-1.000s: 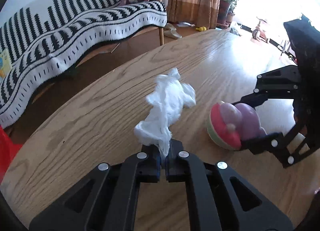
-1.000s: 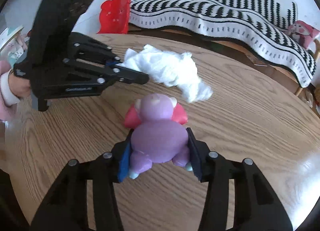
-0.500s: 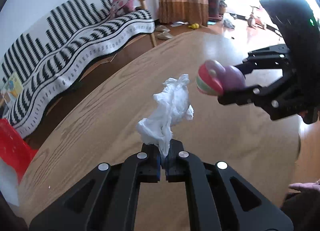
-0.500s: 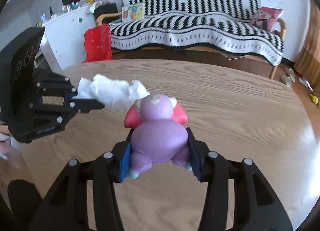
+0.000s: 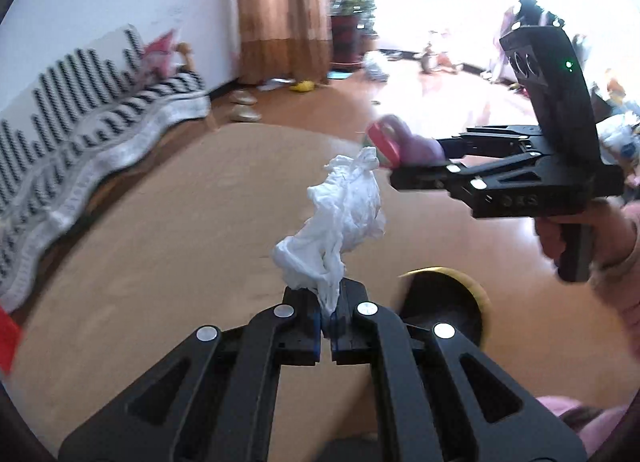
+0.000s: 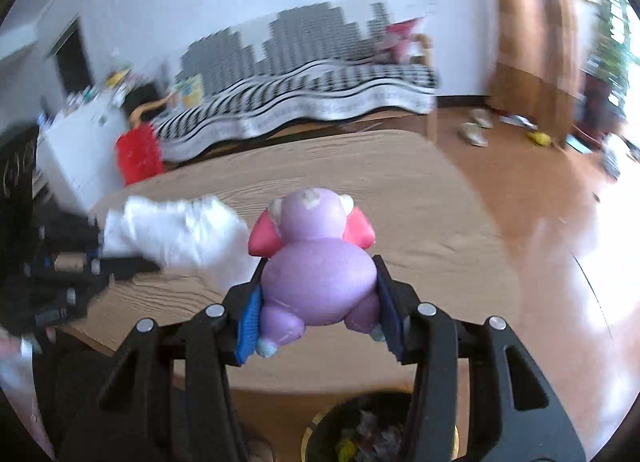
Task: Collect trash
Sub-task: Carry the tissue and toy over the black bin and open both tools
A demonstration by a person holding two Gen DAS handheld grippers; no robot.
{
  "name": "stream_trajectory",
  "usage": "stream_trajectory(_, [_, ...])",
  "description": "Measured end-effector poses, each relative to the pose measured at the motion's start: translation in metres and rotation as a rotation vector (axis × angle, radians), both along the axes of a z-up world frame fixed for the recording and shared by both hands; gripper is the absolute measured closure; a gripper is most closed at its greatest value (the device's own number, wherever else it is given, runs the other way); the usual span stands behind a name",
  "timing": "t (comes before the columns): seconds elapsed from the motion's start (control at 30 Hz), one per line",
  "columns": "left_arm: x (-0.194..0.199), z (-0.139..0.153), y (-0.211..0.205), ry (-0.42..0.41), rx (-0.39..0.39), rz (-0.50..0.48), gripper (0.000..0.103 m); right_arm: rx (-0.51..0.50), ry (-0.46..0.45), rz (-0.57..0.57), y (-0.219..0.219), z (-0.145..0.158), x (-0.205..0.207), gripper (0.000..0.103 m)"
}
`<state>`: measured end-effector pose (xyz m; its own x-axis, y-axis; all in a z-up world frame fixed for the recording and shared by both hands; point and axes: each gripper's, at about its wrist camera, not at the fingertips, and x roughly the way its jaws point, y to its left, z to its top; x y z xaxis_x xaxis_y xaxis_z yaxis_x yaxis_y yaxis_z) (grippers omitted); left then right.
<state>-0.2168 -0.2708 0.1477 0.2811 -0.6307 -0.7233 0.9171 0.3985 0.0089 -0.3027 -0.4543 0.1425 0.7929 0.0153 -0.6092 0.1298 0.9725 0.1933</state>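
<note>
Both things are now lifted off the worktop: the left hand-held gripper pinches the tissue, the right hand-held gripper squeezes the toy, and the bin is just below.

A round wooden desk stands before a sofa draped in a black-and-white striped blanket with a pink cushion at its end, a red plastic chair beside a white cabinet, brown curtains, and a potted plant.
</note>
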Motion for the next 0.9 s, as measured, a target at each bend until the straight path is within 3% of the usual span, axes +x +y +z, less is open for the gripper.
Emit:
stream_trajectory(0.1, [-0.034,-0.025,-0.036,0.104,0.011,-0.050,0.101,0.043,-0.005,-0.094,-0.032,-0.008,-0.049,0.054])
stream_trajectory(0.2, [-0.066,-0.079,-0.076,0.283,0.050,-0.065,0.101,0.122,-0.005,-0.191,-0.056,-0.038,-0.093,0.054])
stream_trajectory(0.33, [-0.086,-0.146,-0.106,0.428,0.096,-0.048,0.101,0.303,0.039,-0.347,-0.084,-0.118,-0.150,0.054])
stream_trajectory(0.37, [-0.090,-0.163,-0.109,0.435,0.102,-0.048,0.101,0.378,0.084,-0.376,-0.088,-0.154,-0.161,0.054])
stream_trajectory(0.4, [-0.094,-0.181,-0.111,0.433,0.131,-0.042,0.101,0.409,0.116,-0.385,-0.089,-0.173,-0.164,0.054])
stream_trajectory(0.43, [-0.094,-0.209,-0.115,0.478,0.218,-0.022,0.101,0.448,0.175,-0.398,-0.086,-0.202,-0.169,0.054])
stream_trajectory(0.5, [-0.092,-0.231,-0.119,0.571,0.283,-0.021,0.101,0.510,0.218,-0.394,-0.082,-0.231,-0.177,0.054])
stream_trajectory(0.57, [-0.089,-0.236,-0.118,0.538,0.306,-0.017,0.101,0.556,0.233,-0.386,-0.079,-0.246,-0.178,0.054])
stream_trajectory(0.63, [-0.083,-0.237,-0.117,0.559,0.294,0.001,0.101,0.554,0.248,-0.377,-0.081,-0.252,-0.177,0.054])
stream_trajectory(0.9, [-0.077,-0.239,-0.111,0.577,0.290,0.032,0.101,0.542,0.234,-0.375,-0.084,-0.242,-0.157,0.054])
